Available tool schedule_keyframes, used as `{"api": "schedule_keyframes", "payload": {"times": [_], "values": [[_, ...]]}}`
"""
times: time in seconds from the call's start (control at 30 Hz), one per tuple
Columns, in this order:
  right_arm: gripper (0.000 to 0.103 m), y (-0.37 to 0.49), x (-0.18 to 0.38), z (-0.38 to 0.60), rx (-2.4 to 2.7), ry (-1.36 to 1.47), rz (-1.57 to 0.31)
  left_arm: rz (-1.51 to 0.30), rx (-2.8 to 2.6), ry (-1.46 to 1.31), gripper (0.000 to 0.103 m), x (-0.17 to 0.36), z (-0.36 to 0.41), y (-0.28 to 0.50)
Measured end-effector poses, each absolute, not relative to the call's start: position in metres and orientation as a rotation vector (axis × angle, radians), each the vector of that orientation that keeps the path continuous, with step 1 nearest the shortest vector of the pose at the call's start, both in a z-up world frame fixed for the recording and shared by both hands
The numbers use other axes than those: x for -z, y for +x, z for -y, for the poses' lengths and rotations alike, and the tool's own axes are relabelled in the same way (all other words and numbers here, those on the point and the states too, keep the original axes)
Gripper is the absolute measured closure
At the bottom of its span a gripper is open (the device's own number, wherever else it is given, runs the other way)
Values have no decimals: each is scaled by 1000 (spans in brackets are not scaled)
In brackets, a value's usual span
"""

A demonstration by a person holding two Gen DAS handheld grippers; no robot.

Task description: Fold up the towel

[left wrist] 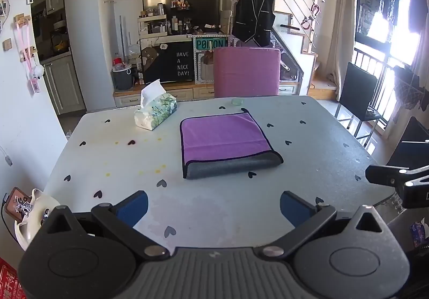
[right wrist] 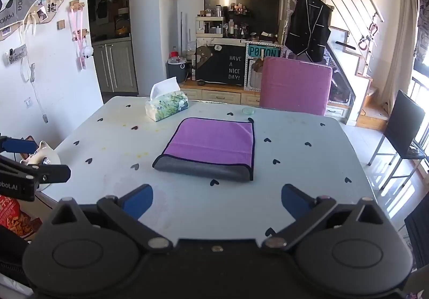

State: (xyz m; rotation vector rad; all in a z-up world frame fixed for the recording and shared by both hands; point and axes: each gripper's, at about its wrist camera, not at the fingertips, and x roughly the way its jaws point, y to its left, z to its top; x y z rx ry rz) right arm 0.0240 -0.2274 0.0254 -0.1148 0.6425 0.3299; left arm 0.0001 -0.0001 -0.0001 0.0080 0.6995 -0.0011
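Left gripper (left wrist: 214, 207): hovering at the near edge of the bench, jaws spread wide, nothing between the blue pads.
Right gripper (right wrist: 217, 201): same story, jaws wide apart and empty, well short of the cloth.
Bench (right wrist: 308, 191): pale grey top dotted with small dark hearts, a few yellowish stains on its left half.
Towel (right wrist: 211, 147): purple microfibre towel with dark trim, lying mid-bench, looks folded over, grey underside showing along the near edge.
Risk: a pinch on just the top layer could drag the stack askew, I'd say.
Tissue pack (right wrist: 167, 107): green-printed soft pack beyond the towel's left corner, apart from it.
Pink chair (right wrist: 295, 84): behind the far edge, not in the way.
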Motion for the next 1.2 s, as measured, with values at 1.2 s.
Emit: {"api": "schedule_keyframes", "payload": {"times": [1.2], "values": [[1, 26, -27, 227, -330, -114, -643, -698, 7, 5, 0, -5, 1, 5]]}}
